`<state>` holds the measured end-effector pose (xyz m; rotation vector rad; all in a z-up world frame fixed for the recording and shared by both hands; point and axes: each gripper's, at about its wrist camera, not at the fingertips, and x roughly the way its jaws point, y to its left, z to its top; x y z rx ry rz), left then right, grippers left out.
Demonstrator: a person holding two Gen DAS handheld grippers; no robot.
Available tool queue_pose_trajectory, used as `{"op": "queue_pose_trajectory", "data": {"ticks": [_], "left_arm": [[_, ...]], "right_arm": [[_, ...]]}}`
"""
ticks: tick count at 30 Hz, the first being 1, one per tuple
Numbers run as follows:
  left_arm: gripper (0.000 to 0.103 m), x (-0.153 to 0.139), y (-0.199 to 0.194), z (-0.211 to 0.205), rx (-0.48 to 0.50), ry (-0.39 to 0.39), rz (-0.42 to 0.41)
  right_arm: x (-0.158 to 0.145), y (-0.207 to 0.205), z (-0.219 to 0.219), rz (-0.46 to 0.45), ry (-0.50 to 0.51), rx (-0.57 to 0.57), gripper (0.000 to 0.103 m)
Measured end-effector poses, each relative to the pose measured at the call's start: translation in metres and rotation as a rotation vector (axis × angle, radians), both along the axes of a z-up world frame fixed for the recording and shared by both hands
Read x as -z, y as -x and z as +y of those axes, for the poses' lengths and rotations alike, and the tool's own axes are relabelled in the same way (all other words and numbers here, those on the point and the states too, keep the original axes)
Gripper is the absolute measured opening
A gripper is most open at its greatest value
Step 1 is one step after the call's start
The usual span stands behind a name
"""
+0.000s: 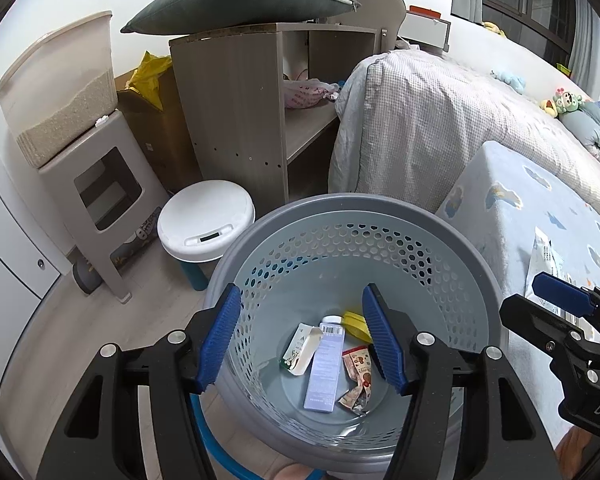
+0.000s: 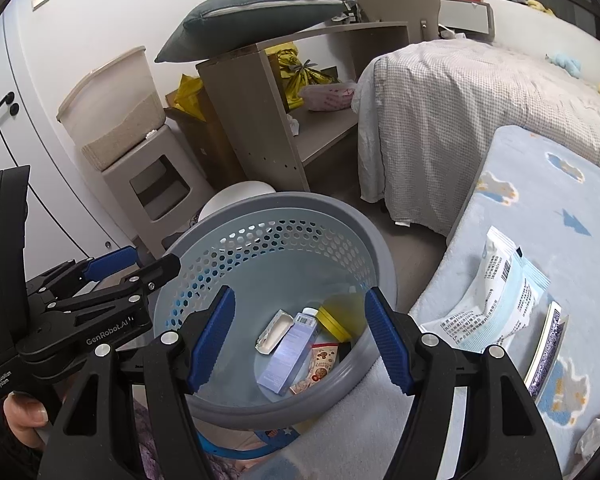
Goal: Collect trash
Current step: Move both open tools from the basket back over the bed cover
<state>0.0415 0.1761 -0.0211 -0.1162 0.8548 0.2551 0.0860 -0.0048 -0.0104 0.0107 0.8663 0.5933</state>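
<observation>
A pale-blue fleece blanket with cloud prints (image 2: 540, 216) covers the bed surface, and on it lie a crumpled white-and-blue plastic wrapper (image 2: 496, 300) and, just beside it, a flat silver-edged purple packet (image 2: 546, 354).

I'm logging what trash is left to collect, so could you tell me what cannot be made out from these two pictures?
- Yellow item in the basket: partly behind the left gripper finger in the left wrist view; what it is stays unclear.
- Crumpled scrap on the blanket: cut off by the right wrist view's edge.
- Printed text on the white wrapper: too small to read.
- Right gripper: only partly visible in the left wrist view.
</observation>
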Motion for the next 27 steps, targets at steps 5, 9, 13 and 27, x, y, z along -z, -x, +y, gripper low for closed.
{"op": "queue_pose_trajectory", "data": {"ticks": [5,9,13,27], "left_arm": [[0.063,-0.002,0.002,-0.002,0.002,-0.003,-0.008],[0.066,-0.004,0.004,-0.006,0.007,-0.006,-0.020],[0.070,-0.007,0.006,-0.010,0.016,-0.007,-0.034],[0.074,-0.015,0.010,-0.046,0.099,-0.004,-0.072]], "right_arm": [[-0.002,0.004,-0.004,-0.006,0.003,0.012,0.066],[-0.004,0.009,-0.011,-0.014,0.011,0.028,0.066],[-0.006,0.014,-0.018,-0.020,0.019,0.046,0.068],[-0.006,0.039,-0.067,-0.011,0.046,0.155,0.076]]}}
